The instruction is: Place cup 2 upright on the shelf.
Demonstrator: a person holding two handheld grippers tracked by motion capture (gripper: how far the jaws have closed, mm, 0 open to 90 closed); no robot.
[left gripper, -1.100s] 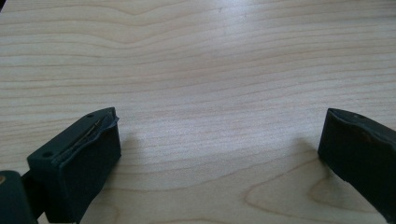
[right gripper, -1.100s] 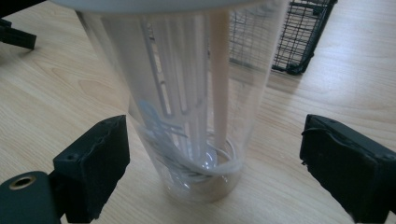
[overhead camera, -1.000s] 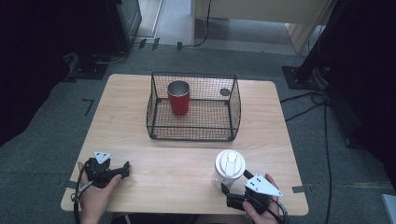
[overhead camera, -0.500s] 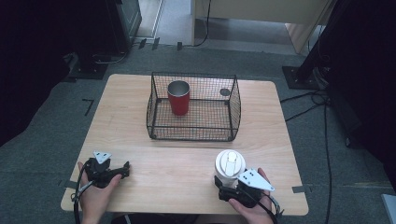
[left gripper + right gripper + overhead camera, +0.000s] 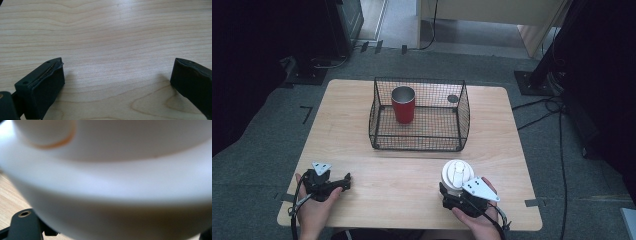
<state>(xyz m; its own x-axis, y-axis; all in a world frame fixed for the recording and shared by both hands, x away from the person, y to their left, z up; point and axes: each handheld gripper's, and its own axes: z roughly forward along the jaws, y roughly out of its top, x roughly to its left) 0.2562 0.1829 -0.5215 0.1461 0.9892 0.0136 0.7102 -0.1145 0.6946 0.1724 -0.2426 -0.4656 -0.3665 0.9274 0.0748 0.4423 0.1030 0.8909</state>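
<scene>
My right gripper (image 5: 455,192) has just been closing, its fingers now clamped on the white lidded cup (image 5: 457,173) at the lower right of the counter (image 5: 362,100). My left gripper (image 5: 343,181) rests at lower left, fingers apart and empty. The grasp looks done; moving the cup, perhaps toward the wire basket (image 5: 464,112) holding the red cup (image 5: 403,105), remains.

A pale wood table (image 5: 362,107) with rounded corners stands on grey carpet (image 5: 267,130). Small strips of tape (image 5: 532,202) stick out at its near corners. Beyond the far edge lies a lighter strip of floor (image 5: 402,20), with a light wood cabinet (image 5: 492,10) past the far right corner. A dark cabinet (image 5: 344,22) sits past the far left corner (its base deep in shadow). Black cables (image 5: 557,112) trail over the carpet by the right edge, beside a dark stand's base (image 5: 534,82). Both sides of the room are dim.
</scene>
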